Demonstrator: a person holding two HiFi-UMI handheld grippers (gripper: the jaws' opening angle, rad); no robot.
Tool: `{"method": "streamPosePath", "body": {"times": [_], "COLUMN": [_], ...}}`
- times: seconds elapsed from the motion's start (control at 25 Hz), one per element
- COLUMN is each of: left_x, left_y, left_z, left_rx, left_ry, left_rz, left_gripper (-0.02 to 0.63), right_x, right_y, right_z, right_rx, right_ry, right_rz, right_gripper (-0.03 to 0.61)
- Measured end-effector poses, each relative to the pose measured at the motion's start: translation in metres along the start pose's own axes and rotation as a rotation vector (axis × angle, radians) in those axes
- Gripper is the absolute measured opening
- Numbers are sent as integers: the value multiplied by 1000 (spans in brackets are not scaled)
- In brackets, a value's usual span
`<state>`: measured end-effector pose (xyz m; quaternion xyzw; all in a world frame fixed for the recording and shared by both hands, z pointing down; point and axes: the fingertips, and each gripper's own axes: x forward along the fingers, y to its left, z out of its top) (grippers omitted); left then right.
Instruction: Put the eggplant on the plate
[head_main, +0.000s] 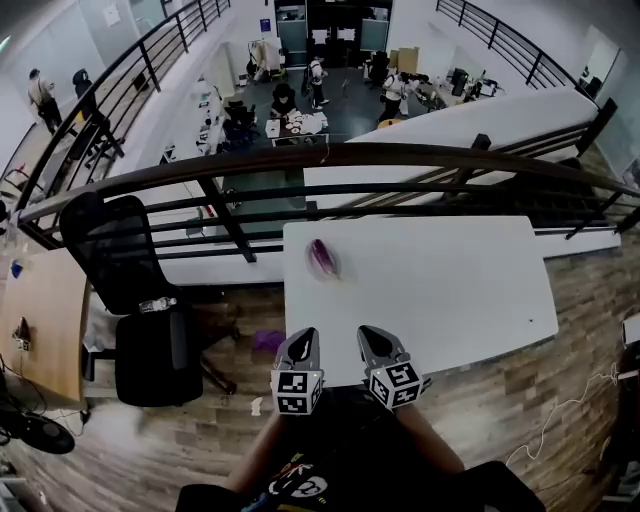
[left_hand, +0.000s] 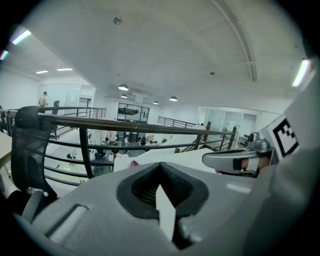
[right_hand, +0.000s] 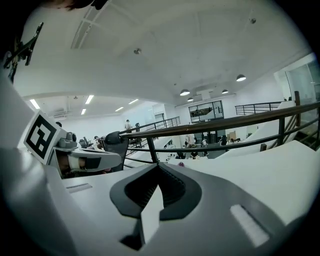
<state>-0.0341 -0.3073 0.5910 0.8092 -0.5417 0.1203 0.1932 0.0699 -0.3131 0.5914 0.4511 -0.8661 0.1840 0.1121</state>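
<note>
A small purple eggplant lies on the white table, near its far left corner. A faint pale rim shows around it; I cannot tell whether that is a plate. Both grippers hover side by side over the table's near edge, well short of the eggplant. My left gripper is shut with nothing in it, and my right gripper is shut and empty too. In the left gripper view the closed jaws point toward the eggplant. The right gripper view shows closed jaws and the eggplant far off.
A dark metal railing runs just beyond the table's far edge, with an open drop behind it. A black office chair stands left of the table, and a wooden desk lies further left. A thin cable trails on the wood floor at right.
</note>
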Motion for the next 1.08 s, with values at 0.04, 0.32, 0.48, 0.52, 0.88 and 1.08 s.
{"method": "streamPosePath", "body": {"times": [0.04,0.32,0.48,0.52,0.88,1.08], "left_x": [-2,-10,-10,-9,-6,-1], "left_y": [-1,0,-6,-8,-8,-7], "left_z": [-1,5,7,7,6,6], "left_rx": [1,-1,4,12,16,20], "left_ry": [0,-28,-28,-28,-25,-30], "left_rz": [-3,6,-1,-6,-3,-3], "left_gripper": [5,5,5,5,5,5], "right_x": [-2,-11,-11,-10,-3,-1], "right_y": [1,-4,3,5,8,5], "right_z": [1,10,13,13,13,11], "right_rx": [-4,-15,-34,-38,-33,-30], "right_ry": [-6,-27,-28,-28,-19,-15], "right_rz": [0,-4,18,24,58,64], "right_gripper": [3,2,2,2,2,2]}}
